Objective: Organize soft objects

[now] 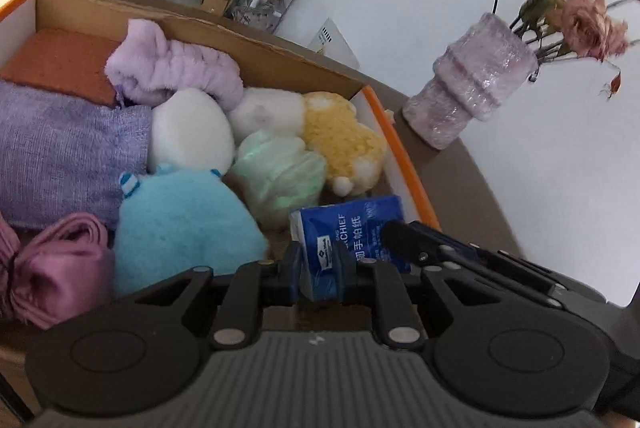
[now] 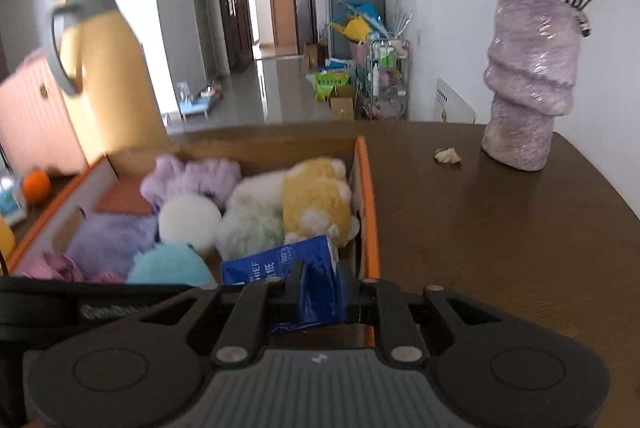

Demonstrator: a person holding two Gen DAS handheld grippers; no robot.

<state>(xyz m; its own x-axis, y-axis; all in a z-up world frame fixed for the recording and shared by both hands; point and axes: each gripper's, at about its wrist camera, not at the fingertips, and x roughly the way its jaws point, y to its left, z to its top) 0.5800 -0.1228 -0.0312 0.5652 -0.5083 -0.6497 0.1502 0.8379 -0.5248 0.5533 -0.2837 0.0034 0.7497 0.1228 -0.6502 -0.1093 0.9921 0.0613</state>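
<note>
A cardboard box with orange rims (image 1: 396,143) (image 2: 366,195) holds soft things: a purple cloth (image 1: 60,151), a lilac headband (image 1: 172,67), a white puff (image 1: 188,131), a blue plush (image 1: 176,228), a green plush (image 1: 276,171), a yellow plush (image 1: 340,135) (image 2: 316,195) and a pink bow (image 1: 60,268). A blue tissue pack (image 1: 352,228) (image 2: 280,268) sits at the box's near right corner. My left gripper (image 1: 320,268) is shut on one end of it. My right gripper (image 2: 320,288) is shut on the other end.
A lilac vase with dried pink flowers (image 1: 472,83) (image 2: 528,79) stands on the brown table (image 2: 500,236) right of the box. A yellow jug (image 2: 104,67) stands behind the box at left. A small crumpled scrap (image 2: 448,155) lies near the vase.
</note>
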